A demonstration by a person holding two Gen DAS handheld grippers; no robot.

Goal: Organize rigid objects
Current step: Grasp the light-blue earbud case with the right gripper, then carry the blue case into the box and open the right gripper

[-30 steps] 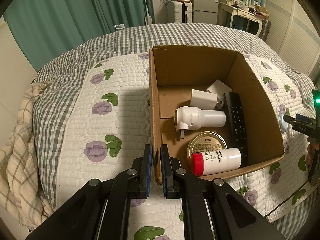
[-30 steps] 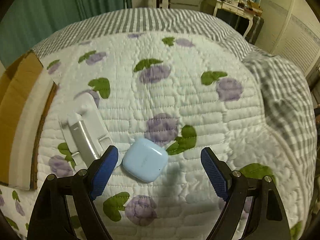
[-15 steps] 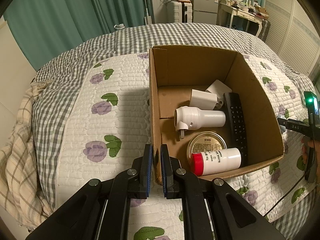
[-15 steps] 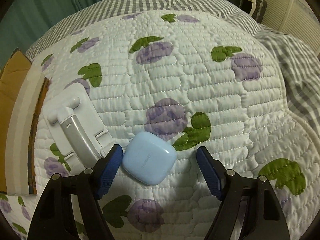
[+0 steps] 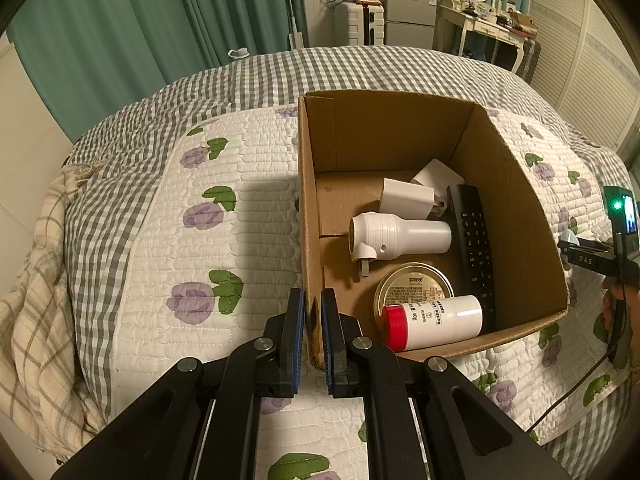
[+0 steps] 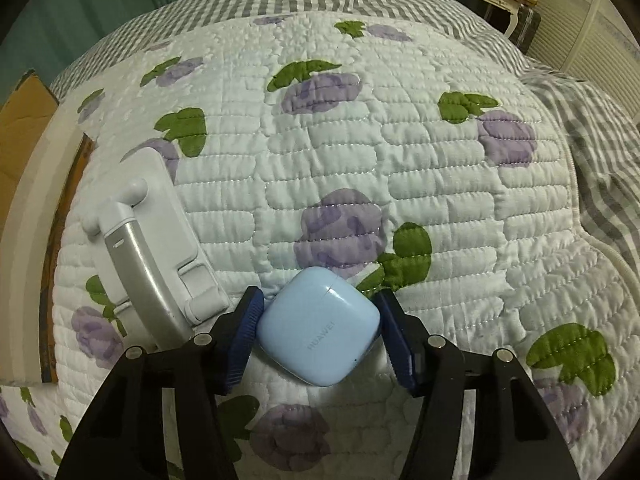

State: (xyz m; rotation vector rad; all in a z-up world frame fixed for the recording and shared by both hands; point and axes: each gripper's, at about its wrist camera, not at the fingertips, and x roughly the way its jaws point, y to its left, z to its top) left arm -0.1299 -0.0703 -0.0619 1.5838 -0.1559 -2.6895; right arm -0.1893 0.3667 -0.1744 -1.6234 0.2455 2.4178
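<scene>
My left gripper (image 5: 312,320) is shut on the near left wall of a cardboard box (image 5: 516,208) that stands on the bed. Inside lie a white bottle with a red cap (image 5: 432,322), a round gold tin (image 5: 414,290), a white cylinder device (image 5: 396,236), a black remote (image 5: 472,248) and white chargers (image 5: 404,198). My right gripper (image 6: 320,320) has its pads against both sides of a light blue earbud case (image 6: 320,336) lying on the quilt. A white folding phone stand (image 6: 148,240) lies just left of it.
The flowered quilt (image 6: 400,160) covers a grey checked bedspread (image 5: 240,92). The box edge (image 6: 24,128) shows at the left of the right wrist view. A plaid cloth (image 5: 36,280) lies at the bed's left edge. Furniture stands behind the bed.
My right gripper has moved down and forward over the blue case and its fingers have closed from wide open onto its sides. The left gripper and box have not moved.
</scene>
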